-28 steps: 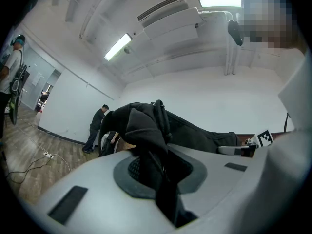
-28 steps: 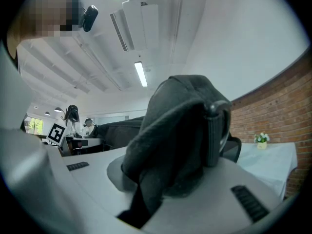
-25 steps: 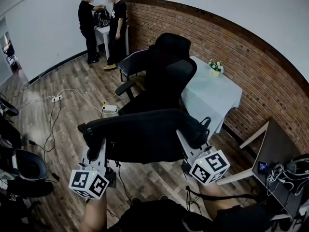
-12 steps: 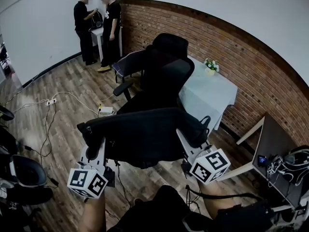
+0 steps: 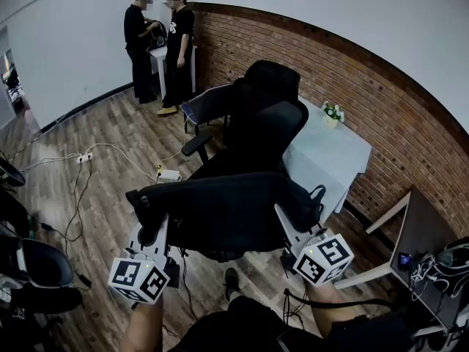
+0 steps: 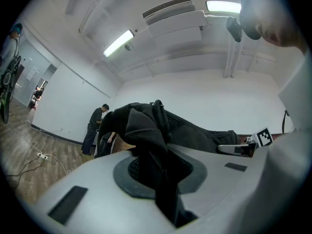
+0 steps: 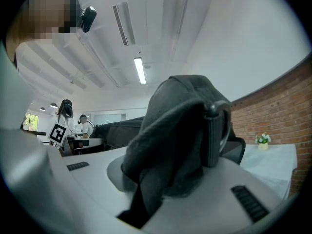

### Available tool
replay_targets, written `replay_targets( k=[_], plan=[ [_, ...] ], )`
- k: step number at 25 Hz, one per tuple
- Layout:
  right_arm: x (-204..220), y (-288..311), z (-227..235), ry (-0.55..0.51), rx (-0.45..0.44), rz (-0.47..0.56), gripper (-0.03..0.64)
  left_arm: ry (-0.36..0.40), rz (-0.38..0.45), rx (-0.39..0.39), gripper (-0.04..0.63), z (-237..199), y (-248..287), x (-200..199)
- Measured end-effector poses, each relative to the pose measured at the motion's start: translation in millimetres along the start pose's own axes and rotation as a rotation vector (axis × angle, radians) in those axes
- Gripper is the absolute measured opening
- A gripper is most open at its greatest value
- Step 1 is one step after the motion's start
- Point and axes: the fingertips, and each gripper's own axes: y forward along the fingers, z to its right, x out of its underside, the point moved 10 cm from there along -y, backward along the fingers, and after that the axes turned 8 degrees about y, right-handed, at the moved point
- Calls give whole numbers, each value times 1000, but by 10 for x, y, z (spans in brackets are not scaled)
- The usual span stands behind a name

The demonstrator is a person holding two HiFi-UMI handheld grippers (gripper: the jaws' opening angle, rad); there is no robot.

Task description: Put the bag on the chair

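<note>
A long black bag (image 5: 227,211) hangs level between my two grippers, just in front of a black office chair (image 5: 264,127). My left gripper (image 5: 150,232) is shut on the bag's left end, where black fabric (image 6: 155,145) is pinched between the jaws. My right gripper (image 5: 291,229) is shut on the right end, clamping grey-black fabric (image 7: 175,130) next to a carry handle (image 7: 213,130). The chair's seat is hidden behind the bag; its backrest and left armrest show above it.
A white-clothed table (image 5: 326,152) with a small flower pot (image 5: 333,114) stands against the brick wall to the right of the chair. Two people (image 5: 161,42) stand at the far corner. A power strip and cables (image 5: 170,174) lie on the wood floor. A cluttered desk (image 5: 421,233) is at right.
Both grippers keep their hold and the bag stays level. The view has shifted slightly, so the chair sits a little lower and further right. A shoe now shows beneath the bag.
</note>
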Motion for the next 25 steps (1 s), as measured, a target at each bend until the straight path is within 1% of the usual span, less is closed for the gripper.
replay_targets(
  k=[5, 12, 18, 22, 25],
  plan=[
    [-45, 328, 201, 11, -2, 8, 67, 11, -2, -2, 48, -167, 344, -3],
    [-160, 726, 559, 14, 11, 6, 67, 9, -23, 20, 48, -342, 952, 16],
    [-245, 960, 926, 20, 34, 13, 67, 4, -43, 38, 48, -381, 1480, 72],
    [-289, 1101, 1183, 40, 41, 26, 67, 26, -47, 59, 46, -395, 1828, 108],
    [-334, 1144, 1413, 47, 58, 35, 67, 28, -63, 75, 47, -327, 2123, 134]
  ],
)
